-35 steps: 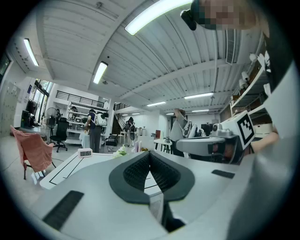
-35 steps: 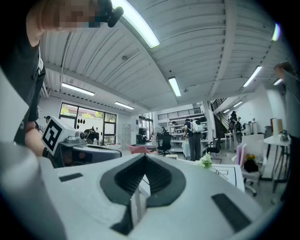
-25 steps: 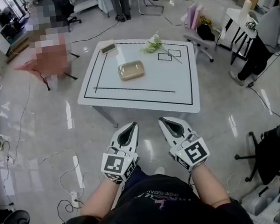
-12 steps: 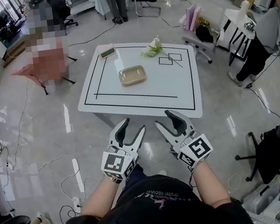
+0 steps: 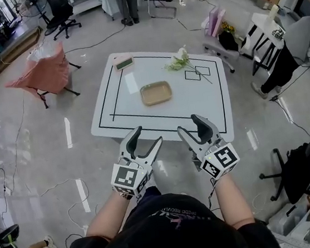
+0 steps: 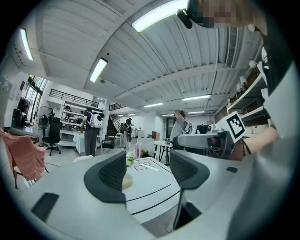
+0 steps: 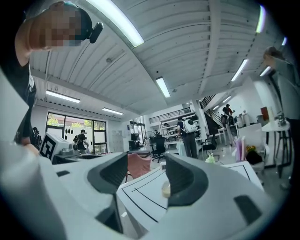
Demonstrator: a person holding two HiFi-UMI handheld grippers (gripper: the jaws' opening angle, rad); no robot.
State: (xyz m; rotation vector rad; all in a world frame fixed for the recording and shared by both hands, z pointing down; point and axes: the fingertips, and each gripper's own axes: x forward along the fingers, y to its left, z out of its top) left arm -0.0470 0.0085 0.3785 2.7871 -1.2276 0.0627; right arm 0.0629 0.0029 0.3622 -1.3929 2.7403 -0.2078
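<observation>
The left tongs (image 5: 147, 137) and right tongs (image 5: 191, 124) have sprung open, empty, approaching the desk (image 5: 216, 114); the tray (image 5: 156, 93) lies well beyond.

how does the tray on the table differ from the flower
The tray is tan, flat and rectangular; the flower is white and green, thin and long. The tray lies near the middle of the table; the flower lies toward the far side, its stem crossing two small outlined boxes. Both rest on the white tabletop inside the black border.
</observation>
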